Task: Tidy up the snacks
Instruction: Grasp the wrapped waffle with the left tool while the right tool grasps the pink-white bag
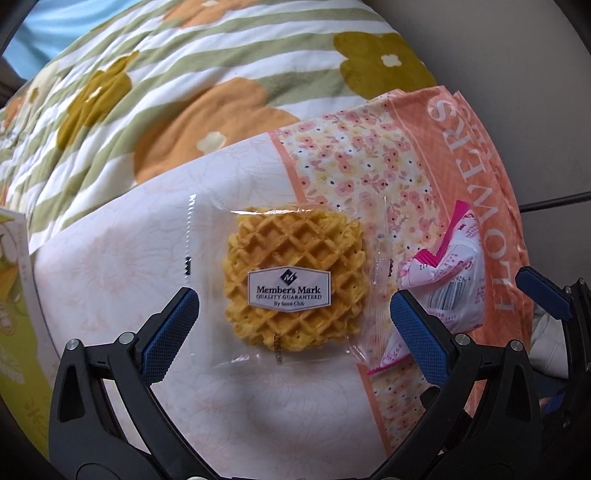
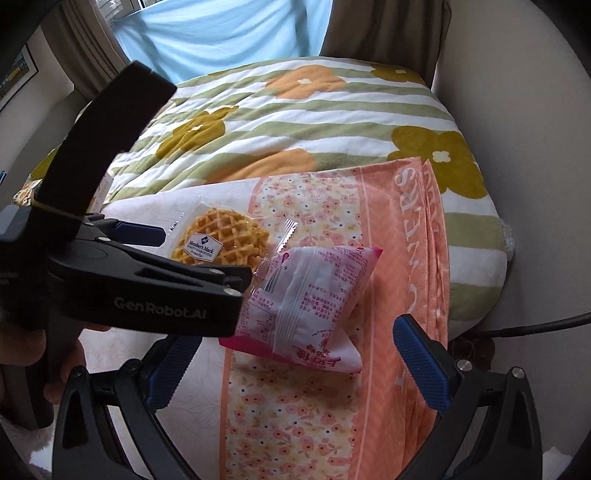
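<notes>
A waffle in a clear "Member's Mark" wrapper lies flat on a folded pink-and-white floral cloth. My left gripper is open, its blue pads either side of the waffle, just above it. A pink-and-white snack packet lies to the waffle's right. In the right wrist view the packet sits between the open right gripper's fingers, close in front. The waffle shows beyond it, partly hidden by the left gripper body.
The cloth lies on a bed with a green-striped, flower-patterned quilt. A green-and-white box stands at the left edge. A beige wall and a dark cable are at the right. A blue curtain hangs behind.
</notes>
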A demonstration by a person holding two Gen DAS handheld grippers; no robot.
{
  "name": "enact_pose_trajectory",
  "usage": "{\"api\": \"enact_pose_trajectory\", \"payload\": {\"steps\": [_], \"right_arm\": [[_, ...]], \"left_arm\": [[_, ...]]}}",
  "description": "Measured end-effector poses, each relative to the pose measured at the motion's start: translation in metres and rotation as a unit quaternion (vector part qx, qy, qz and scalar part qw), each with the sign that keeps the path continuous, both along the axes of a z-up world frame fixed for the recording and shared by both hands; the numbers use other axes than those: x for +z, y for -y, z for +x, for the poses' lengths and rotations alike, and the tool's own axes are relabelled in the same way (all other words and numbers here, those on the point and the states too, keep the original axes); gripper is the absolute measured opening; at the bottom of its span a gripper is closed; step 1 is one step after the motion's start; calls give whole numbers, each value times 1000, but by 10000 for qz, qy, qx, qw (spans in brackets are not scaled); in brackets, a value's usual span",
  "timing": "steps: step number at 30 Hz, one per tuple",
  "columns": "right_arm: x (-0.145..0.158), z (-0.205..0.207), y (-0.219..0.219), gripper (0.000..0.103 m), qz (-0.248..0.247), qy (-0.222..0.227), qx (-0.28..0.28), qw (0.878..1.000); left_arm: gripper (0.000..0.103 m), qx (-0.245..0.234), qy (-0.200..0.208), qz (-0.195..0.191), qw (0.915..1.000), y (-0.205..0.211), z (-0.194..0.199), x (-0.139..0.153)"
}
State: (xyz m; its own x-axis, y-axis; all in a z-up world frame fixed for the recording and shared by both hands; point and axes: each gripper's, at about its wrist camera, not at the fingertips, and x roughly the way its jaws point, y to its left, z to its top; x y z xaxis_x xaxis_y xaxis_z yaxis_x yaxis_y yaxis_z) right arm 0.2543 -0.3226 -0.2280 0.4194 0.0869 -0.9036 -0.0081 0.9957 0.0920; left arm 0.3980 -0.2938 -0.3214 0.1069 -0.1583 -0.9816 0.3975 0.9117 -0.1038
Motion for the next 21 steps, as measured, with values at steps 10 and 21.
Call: {"api": "enact_pose_trajectory", "payload": {"steps": [10,21], "right_arm": [[-14,5,3,103,-37,-123,-28,9999],[-24,14,-3,103,-210,-66,123,9997]], "left_arm": [[103,-230,92,409,9989,14,5,-15],[85,-148,215,-8,9997,-10,8,-12]]}}
